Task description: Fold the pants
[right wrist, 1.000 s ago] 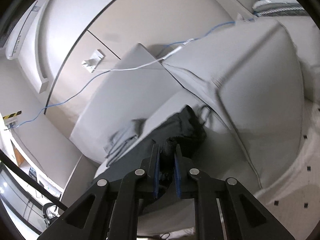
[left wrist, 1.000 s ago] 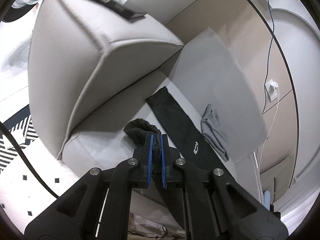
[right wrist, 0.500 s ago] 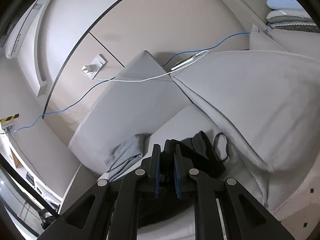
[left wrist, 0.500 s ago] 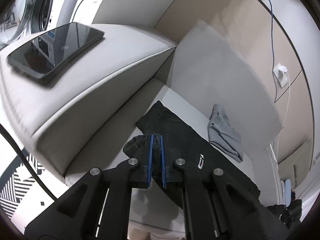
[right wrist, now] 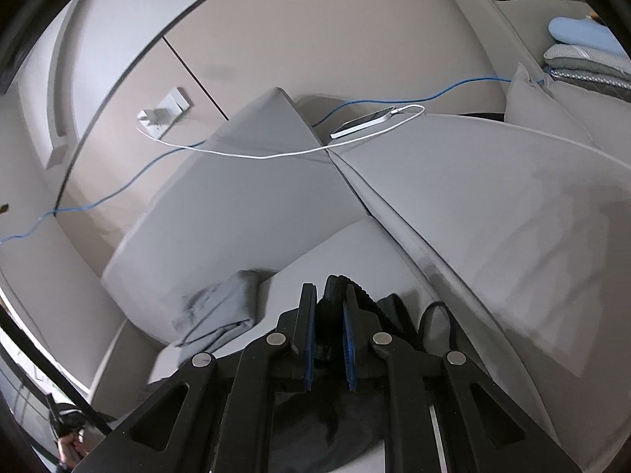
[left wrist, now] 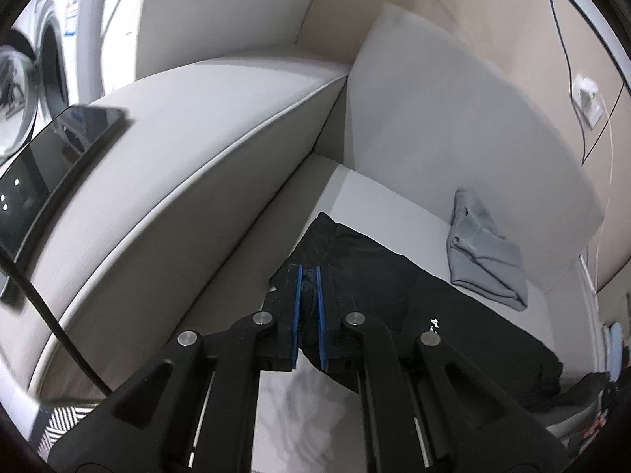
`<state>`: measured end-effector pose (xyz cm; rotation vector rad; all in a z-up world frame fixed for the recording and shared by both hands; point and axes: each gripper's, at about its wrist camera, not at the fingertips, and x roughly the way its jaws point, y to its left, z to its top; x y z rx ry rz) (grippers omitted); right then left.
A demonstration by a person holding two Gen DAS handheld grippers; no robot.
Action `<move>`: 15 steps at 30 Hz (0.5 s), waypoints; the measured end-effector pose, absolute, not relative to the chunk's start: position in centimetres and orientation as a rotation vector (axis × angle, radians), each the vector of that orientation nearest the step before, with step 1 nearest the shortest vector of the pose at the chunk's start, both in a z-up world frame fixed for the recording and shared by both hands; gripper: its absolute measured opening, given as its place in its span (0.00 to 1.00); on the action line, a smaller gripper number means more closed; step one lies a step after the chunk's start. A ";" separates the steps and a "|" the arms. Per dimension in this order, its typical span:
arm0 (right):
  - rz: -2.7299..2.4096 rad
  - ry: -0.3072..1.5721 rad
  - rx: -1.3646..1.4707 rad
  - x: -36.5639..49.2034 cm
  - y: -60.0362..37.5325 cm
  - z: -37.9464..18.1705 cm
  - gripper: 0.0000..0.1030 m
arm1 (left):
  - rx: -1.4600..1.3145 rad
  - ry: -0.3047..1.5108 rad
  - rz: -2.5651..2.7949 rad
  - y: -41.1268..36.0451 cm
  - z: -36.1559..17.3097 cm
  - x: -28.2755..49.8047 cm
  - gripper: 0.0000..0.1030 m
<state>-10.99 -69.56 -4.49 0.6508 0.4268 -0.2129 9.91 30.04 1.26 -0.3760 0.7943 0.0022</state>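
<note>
Fingers (left wrist: pixel 298 307) of left gripper (left wrist: pixel 308 276) clamped on black pants (left wrist: pixel 378 287) hem; right gripper (right wrist: pixel 329 295) pinches pants' bunched waistband. Pants spread on sofa seat (left wrist: pixel 378 193), white print near gripper unreadable. Grey folded garment (left wrist: pixel 483 260) beyond pants. Phone (left wrist: pixel 51 153) on armrest, left of pants.

Looking forward along each claw, close above the sofa seat (left wrist: pixel 366 193). Left view facing toward one armrest (left wrist: pixel 197 126), right view toward the opposite one (right wrist: pixel 493 197). Shared: grey folded cloth (left wrist: pixel 483 260) (right wrist: pixel 221 311) and backrest cushion (left wrist: pixel 453 118) (right wrist: pixel 244 201).
</note>
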 end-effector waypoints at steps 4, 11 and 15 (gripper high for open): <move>-0.247 0.460 0.617 -8.2 -70.0 -4.8 0.11 | -0.342 0.816 0.015 29.3 0.5 12.5 0.04; -0.287 0.510 0.550 -4.3 -70.7 -5.9 0.11 | -0.264 0.855 0.065 27.4 -0.8 17.6 0.04; -0.312 0.545 0.501 -1.7 -70.9 -6.7 0.11 | -0.205 0.878 0.092 25.8 -1.7 20.9 0.04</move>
